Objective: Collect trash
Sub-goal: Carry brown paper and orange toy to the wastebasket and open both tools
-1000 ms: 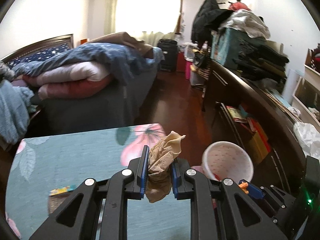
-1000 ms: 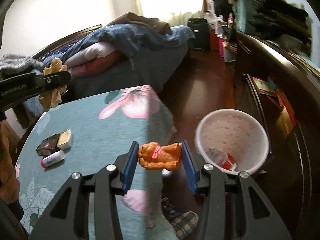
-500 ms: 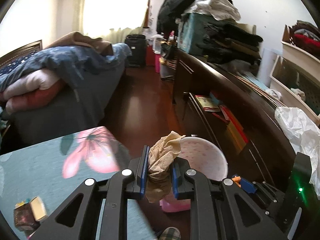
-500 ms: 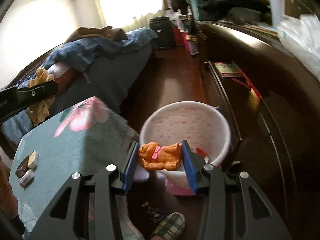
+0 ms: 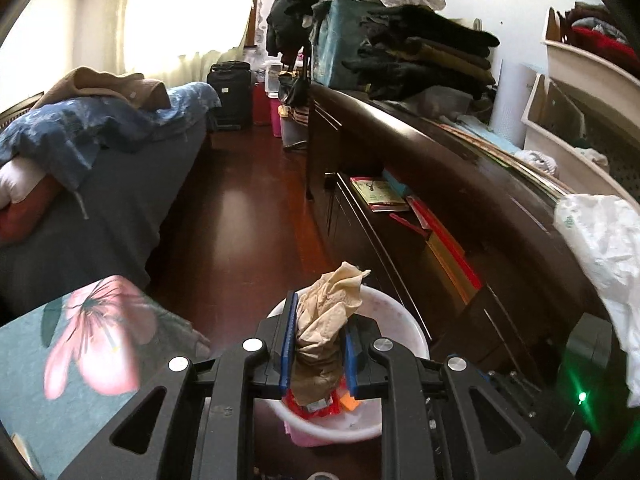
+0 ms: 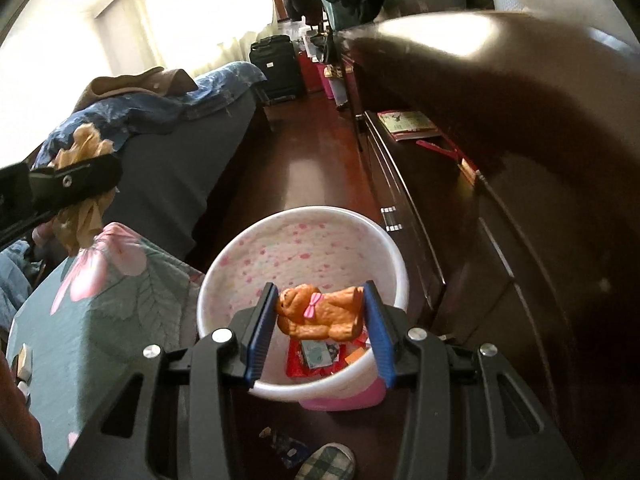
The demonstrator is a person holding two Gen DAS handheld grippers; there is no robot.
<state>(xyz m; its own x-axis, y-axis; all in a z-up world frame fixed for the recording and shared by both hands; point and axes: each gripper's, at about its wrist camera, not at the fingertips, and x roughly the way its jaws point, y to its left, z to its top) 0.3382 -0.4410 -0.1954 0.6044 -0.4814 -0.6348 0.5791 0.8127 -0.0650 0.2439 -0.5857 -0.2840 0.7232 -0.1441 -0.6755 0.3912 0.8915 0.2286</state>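
A crumpled tan tissue (image 5: 328, 320) is clamped between the blue pads of the left gripper (image 5: 318, 344), its top sticking up past the fingertips and its lower end hanging below them. Directly beneath and just ahead of this gripper, a white wastebasket (image 5: 404, 320) with pink speckles inside is seen on the dark red wooden floor (image 5: 236, 216). Red wrappers (image 5: 316, 406) are visible at its bottom. To the left of the gripper, the corner of a table covered in a teal cloth with a pink flower (image 5: 96, 340) is seen. To the right, a long dark wooden cabinet (image 5: 460, 208) runs away from the gripper, and a white plastic bag (image 5: 604, 248) lies on its top.

A small orange toy dog with a pink bow (image 6: 320, 312) is gripped sideways between the pads of the right gripper (image 6: 320, 320), which are closed against its two ends. The toy is held directly over the open wastebasket (image 6: 304, 216), above the wrappers (image 6: 316, 356) lying inside. To the left of this gripper, the floral tablecloth (image 6: 108, 292) is seen, and farther left the left gripper (image 6: 76, 180) appears from the side with the tan tissue (image 6: 80, 216) pinched in it. Below the right gripper, a plaid slipper (image 6: 326, 462) rests on the floor. Ahead and to the left, a bed piled with blue bedding (image 6: 152, 108) is seen.
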